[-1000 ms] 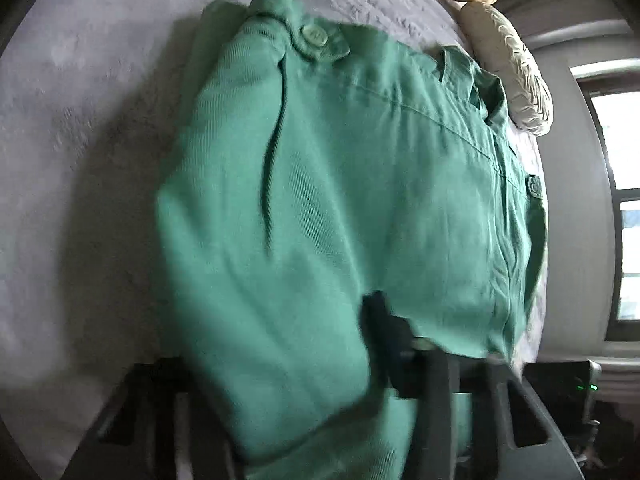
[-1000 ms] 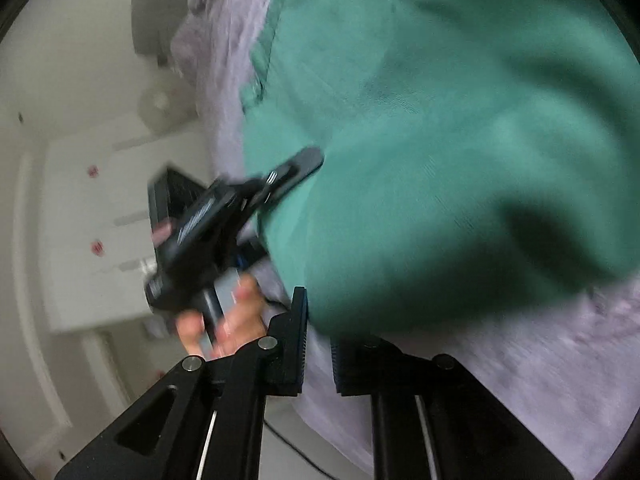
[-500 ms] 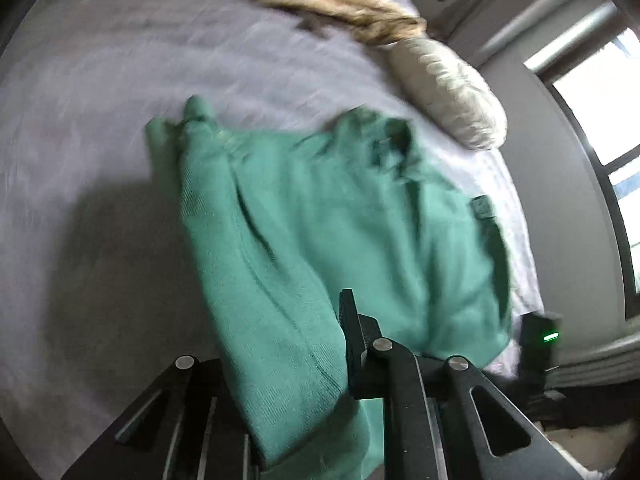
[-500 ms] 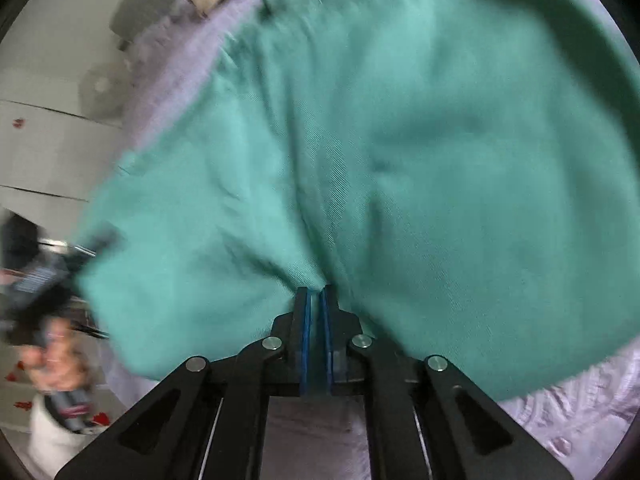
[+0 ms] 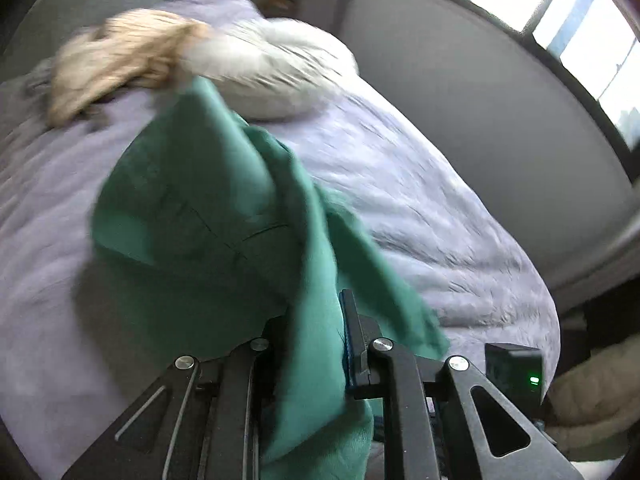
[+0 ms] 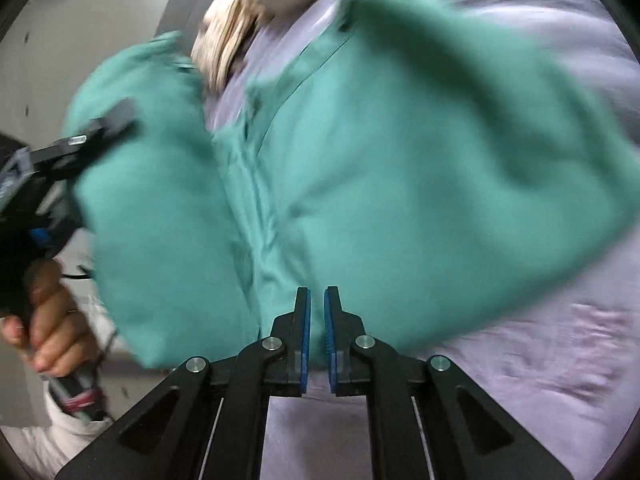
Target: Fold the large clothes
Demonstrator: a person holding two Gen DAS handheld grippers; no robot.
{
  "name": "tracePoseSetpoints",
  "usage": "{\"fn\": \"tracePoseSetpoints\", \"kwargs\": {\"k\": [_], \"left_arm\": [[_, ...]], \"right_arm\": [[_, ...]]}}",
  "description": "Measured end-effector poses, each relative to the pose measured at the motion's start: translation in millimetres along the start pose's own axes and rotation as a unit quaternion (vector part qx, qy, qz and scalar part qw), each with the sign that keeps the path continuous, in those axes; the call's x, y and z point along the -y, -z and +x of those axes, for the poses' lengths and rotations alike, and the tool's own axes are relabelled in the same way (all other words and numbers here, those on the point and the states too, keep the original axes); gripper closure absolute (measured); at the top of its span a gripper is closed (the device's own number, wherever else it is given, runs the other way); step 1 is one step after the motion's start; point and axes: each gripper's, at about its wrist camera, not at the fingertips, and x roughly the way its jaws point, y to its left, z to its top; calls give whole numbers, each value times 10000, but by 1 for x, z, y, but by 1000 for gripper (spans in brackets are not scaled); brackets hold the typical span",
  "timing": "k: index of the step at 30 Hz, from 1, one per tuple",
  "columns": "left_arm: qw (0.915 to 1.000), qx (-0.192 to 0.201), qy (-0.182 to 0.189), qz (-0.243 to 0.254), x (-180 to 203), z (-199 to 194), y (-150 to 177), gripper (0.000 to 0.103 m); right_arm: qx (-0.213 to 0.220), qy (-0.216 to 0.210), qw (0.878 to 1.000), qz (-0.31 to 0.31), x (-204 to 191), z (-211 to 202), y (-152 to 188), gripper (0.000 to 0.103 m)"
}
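Note:
A large green garment [image 5: 208, 216] hangs lifted above a lilac bedspread [image 5: 420, 208]. My left gripper [image 5: 316, 320] is shut on a thick fold of it, and the cloth drapes down over its fingers. In the right wrist view the garment [image 6: 400, 168] spreads wide and blurred. My right gripper [image 6: 317, 312] pinches its lower edge between the blue pads, jaws nearly closed. The left gripper [image 6: 80, 144] also shows at the left of that view, held by a hand, with green cloth over it.
A white pillow [image 5: 280, 76] and a tan knitted throw [image 5: 120, 56] lie at the head of the bed. A grey wall and a window [image 5: 560, 20] stand to the right. A black device with a green light [image 5: 516, 372] sits at the bed's near edge.
The garment lay flat on the bed a second ago. Both grippers have lifted it, and it now hangs bunched in the air. Both views have swung toward the pillows.

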Motion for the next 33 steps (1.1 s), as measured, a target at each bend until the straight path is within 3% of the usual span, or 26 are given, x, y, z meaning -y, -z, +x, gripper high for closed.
{"fn": "tracePoseSetpoints", "kwargs": {"k": [2,6,12,16,17,18,19,20,21,22,28,31,33], "left_arm": [[9994,-275,135,189,23,40,-6,84],[9975,-417,70,572,57,85,-7,84],[9953,-689,394,555,79,96,-3,83],[9971,-522,422,368,70,74,1,83],[9979,-453,360,276,62,66,3,57],[9989,-373,235,149,52,57,5,13],[9998,-181,59,-7,42,46,8,2],[9998,107,-105,-116,30,31,13,1],[9995,194,-195,-164,21,22,17,1],[9990,199,-309,-245,13,15,20,1],[9860,345,-1221,-1083,-60,-10,53,1],[9759,209,-1271,-1763,-104,-6,70,1],[9674,54,-1357,-2135,-128,3,83,1]], "right_arm": [[62,-122,9995,278,23,-16,-2,93],[154,-156,9973,694,56,-30,-4,93],[252,-263,9954,881,69,-35,-3,93],[325,-147,9964,766,64,-46,-4,92],[370,-153,9967,708,56,-46,-3,92],[437,-181,9968,641,49,-54,-8,92],[492,-218,9968,584,47,-62,-6,77],[555,-242,9968,529,45,-65,-9,48],[666,-303,9963,448,42,-68,-13,32],[741,-395,9957,382,38,-71,-14,24],[609,-720,9950,322,25,-56,-33,24],[459,-726,9958,307,19,-33,-51,25],[376,-541,9973,313,11,-19,-64,38]]}}
